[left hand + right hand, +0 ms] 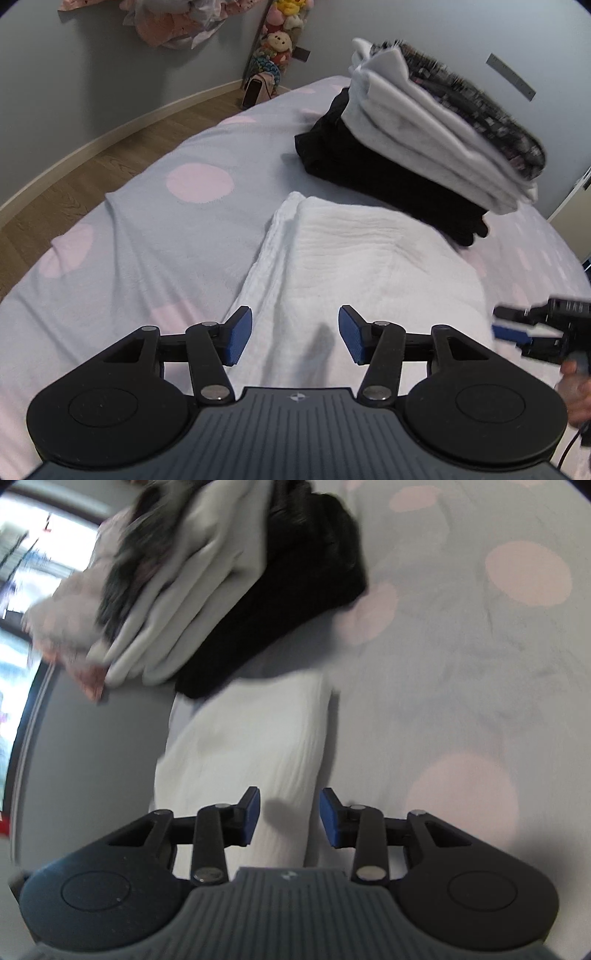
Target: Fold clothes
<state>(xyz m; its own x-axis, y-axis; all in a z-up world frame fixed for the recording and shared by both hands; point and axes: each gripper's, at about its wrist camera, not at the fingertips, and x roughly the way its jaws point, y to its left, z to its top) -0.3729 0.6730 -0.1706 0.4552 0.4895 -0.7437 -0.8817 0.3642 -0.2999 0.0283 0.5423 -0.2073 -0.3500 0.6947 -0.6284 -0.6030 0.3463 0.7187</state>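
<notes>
A folded white ribbed garment (pixel 354 258) lies on the bed in front of both grippers; it also shows in the right wrist view (pixel 258 746). My left gripper (pixel 295 334) is open and empty just above its near end. My right gripper (pixel 290 819) is open and empty over the garment's near edge; it shows at the right edge of the left wrist view (pixel 517 328). Behind the garment stands a stack of folded clothes (pixel 424 140): black at the bottom, white and a dark patterned piece on top. The stack also shows in the right wrist view (pixel 221 590).
The bed has a pale blue cover with pink dots (pixel 155 229). Wooden floor (pixel 74 177) and a grey wall lie to the left, with plush toys (pixel 277 44) in the corner. A bright window (pixel 22 590) is on the right gripper's left.
</notes>
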